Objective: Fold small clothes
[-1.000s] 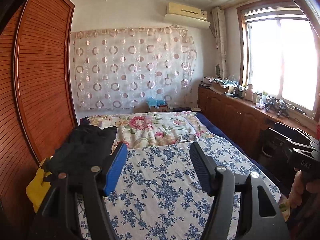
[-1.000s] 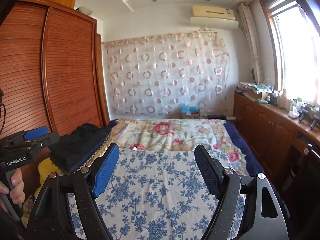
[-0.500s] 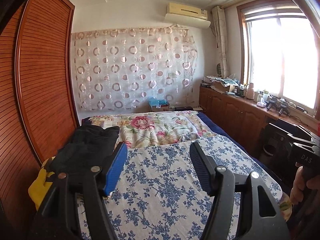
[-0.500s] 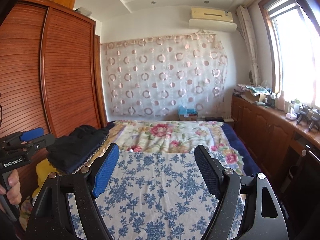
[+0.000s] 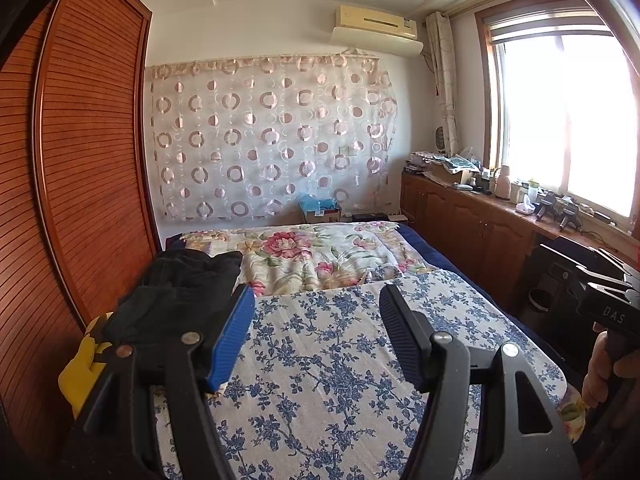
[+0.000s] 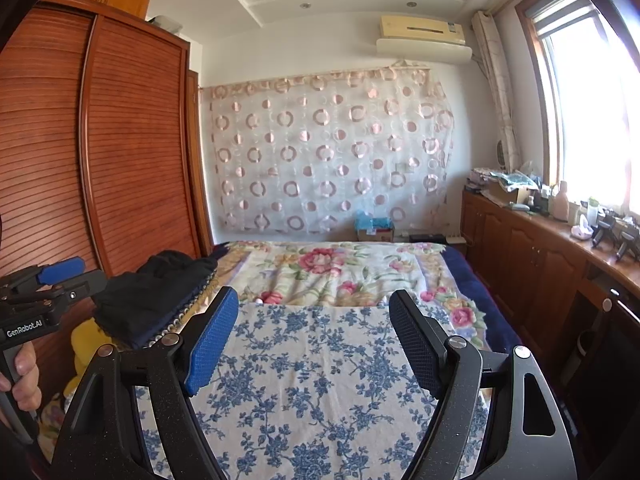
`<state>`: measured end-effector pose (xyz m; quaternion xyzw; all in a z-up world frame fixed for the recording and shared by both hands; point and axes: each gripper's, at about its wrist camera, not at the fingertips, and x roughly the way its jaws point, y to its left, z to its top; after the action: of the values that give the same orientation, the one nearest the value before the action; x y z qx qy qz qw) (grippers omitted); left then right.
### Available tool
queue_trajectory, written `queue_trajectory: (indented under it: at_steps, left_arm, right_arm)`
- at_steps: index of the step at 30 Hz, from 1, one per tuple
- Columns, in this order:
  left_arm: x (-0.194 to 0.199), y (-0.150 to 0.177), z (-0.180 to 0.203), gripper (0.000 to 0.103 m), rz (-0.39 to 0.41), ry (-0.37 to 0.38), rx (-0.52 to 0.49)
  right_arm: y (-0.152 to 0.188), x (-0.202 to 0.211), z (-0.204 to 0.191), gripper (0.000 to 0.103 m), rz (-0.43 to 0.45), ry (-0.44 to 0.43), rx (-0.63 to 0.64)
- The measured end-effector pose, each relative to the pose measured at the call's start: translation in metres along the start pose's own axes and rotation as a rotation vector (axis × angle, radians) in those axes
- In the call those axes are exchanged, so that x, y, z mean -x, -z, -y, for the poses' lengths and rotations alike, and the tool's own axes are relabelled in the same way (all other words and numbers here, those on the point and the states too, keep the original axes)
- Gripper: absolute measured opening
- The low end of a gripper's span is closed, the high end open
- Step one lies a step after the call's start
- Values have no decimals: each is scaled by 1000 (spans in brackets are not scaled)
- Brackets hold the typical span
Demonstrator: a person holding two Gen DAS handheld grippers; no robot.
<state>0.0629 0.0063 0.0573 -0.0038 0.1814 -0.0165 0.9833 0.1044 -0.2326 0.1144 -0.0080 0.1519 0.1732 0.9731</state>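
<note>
A: Left wrist view. The left gripper (image 5: 316, 300) is over the blue-flowered sheet (image 5: 320, 352), its jaws spread wide with nothing between them.

B: The clothes?

A: A pile of dark clothes (image 5: 176, 296) lies at the left edge of the bed, beside the wooden wardrobe (image 5: 80, 160), partly hidden behind the blue-padded finger (image 5: 232, 336). Something yellow (image 5: 80, 372) shows below the pile. A hand (image 5: 604, 368) grips a black tool handle at the right edge of the view.

B: Right wrist view?

A: The right gripper (image 6: 314, 306) is over the same sheet (image 6: 320, 380), its jaws wide apart and empty. The dark pile (image 6: 156, 296) sits to its left, apart from the pads. The left gripper (image 6: 60, 276) shows at the far left, handle held by a hand (image 6: 22, 376). The rose-patterned quilt (image 6: 328, 268) lies beyond.
</note>
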Motion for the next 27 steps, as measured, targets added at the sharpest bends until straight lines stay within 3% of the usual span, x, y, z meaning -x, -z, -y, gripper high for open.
queue_trajectory:
  at_steps: [27]
  left_arm:
    - [3,0,-4,65,1,0,-1]
  right_arm:
    - [1,-1,1,80,1,-1,-1]
